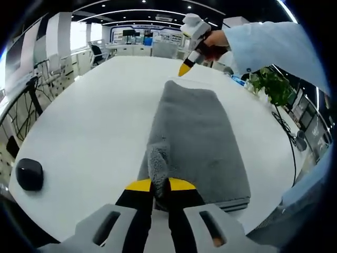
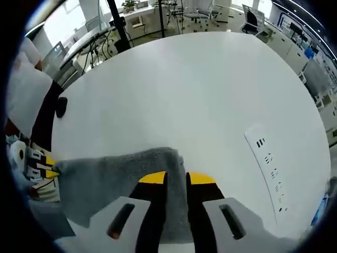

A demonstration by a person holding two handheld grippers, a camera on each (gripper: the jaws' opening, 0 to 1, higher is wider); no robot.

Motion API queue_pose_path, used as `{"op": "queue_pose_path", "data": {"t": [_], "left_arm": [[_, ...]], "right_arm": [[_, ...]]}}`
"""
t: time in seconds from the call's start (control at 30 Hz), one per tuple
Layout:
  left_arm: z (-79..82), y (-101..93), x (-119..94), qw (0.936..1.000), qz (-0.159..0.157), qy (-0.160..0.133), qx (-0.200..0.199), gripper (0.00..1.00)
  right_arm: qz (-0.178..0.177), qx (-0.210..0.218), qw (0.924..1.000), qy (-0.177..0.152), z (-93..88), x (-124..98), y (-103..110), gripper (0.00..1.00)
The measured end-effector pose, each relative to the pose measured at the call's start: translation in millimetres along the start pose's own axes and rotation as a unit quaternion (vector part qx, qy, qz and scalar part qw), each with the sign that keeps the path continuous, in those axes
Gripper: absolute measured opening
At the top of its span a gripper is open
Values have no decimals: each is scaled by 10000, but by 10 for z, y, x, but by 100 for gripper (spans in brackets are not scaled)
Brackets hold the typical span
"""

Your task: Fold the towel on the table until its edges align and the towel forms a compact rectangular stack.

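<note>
In the left gripper view an open office runs behind a broad white table (image 1: pixel 95 121), and a grey towel (image 1: pixel 197 142) lies folded on it as a long strip running away from the camera. The left gripper (image 1: pixel 160 185) is at the towel's near end, its yellow-tipped jaws clenched on a raised tuft of the cloth. At the far end the right gripper (image 1: pixel 184 68) hangs above the table in a person's hand (image 1: pixel 213 45), just off the towel's edge. A small black object (image 1: pixel 29 174) sits near the table's left rim, and a green plant (image 1: pixel 271 87) stands beyond the right side. In the right gripper view the same white table fills the scene; the right gripper's own jaws are released, with the towel below them.
</note>
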State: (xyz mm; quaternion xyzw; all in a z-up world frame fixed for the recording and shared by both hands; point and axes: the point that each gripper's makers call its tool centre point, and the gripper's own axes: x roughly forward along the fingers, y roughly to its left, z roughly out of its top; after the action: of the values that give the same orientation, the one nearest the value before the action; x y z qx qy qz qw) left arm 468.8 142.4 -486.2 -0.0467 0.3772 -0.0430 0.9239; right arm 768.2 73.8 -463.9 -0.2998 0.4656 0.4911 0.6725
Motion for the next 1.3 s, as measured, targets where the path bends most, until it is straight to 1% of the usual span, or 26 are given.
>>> {"op": "queue_pose_path", "data": {"t": [0.1,0.27,0.43,0.6,0.63,0.7,0.8,0.9,1.03,1.13,1.3], "left_arm": [[1,19,-7,10000,15,-11,-4,10],[-16,53,-30,10000,55,-14,-23,11],[-39,113,-72,9999,134,-31,-89,11],[-82,202,-97,9996,224,-18,-164,11],[-97,233,-96,9995,248,-20,-170,11],[-123,231,-103,9995,261,18,-177,11],[-170,260,-108,9994,297,98,-133,11],[-196,291,-118,9993,319,127,-157,11],[-158,295,-142,9993,331,90,-145,11],[-70,284,-145,9993,344,1,-111,11],[48,250,-148,9994,302,-108,-92,11]], "right_arm": [[19,2,10000,50,-97,3,46,12],[47,-14,10000,80,-154,-6,76,12],[121,-86,9998,110,-272,0,183,12],[243,-120,9992,290,-457,81,263,12],[249,-124,9990,347,-505,116,265,12],[256,-147,9986,442,-586,167,264,12],[224,-205,9982,525,-665,234,241,12],[235,-178,9985,457,-679,219,252,12],[252,-221,9985,443,-654,191,240,13],[245,-209,9988,377,-630,146,213,13],[284,-131,9992,237,-649,71,211,13]]}}
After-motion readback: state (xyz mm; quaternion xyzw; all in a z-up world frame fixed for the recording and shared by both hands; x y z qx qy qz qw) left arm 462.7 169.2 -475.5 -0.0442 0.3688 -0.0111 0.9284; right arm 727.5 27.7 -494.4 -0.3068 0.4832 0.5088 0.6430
